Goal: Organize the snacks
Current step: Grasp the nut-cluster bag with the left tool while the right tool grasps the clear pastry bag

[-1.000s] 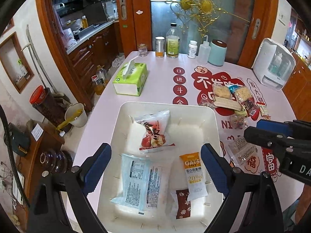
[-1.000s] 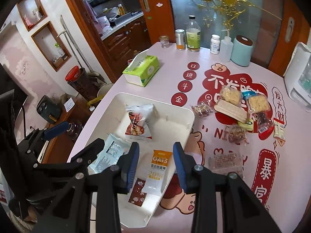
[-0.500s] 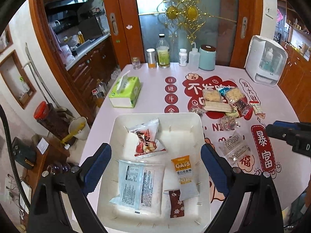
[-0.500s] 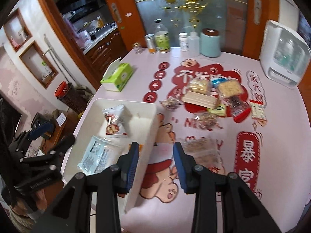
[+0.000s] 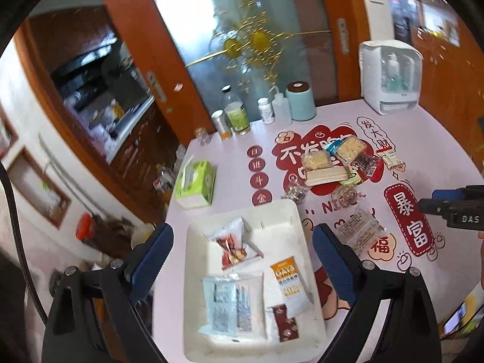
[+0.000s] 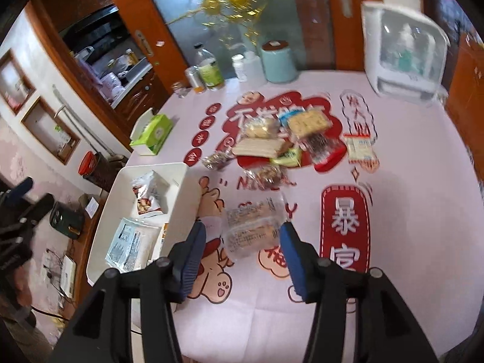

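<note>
A: What is differing from a second ago?
B: The right gripper (image 6: 240, 239) has left the white tray (image 5: 193, 272); its jaws are opening above a clear packet (image 6: 252, 230), gripping nothing.
A: And the tray?
B: It is holding four snack packets beneath the left gripper (image 5: 242, 251), which is hanging spread wide and empty.

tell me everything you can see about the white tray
The white tray is a shallow rectangular bin with rounded corners, plastic by the look, lying flat on the pink tablecloth near the table's edge. Four packets lie inside: a red-and-white snack bag, a pale blue packet, an orange oats bar and a small dark red packet. Neither pair of tongs touches it.
</note>
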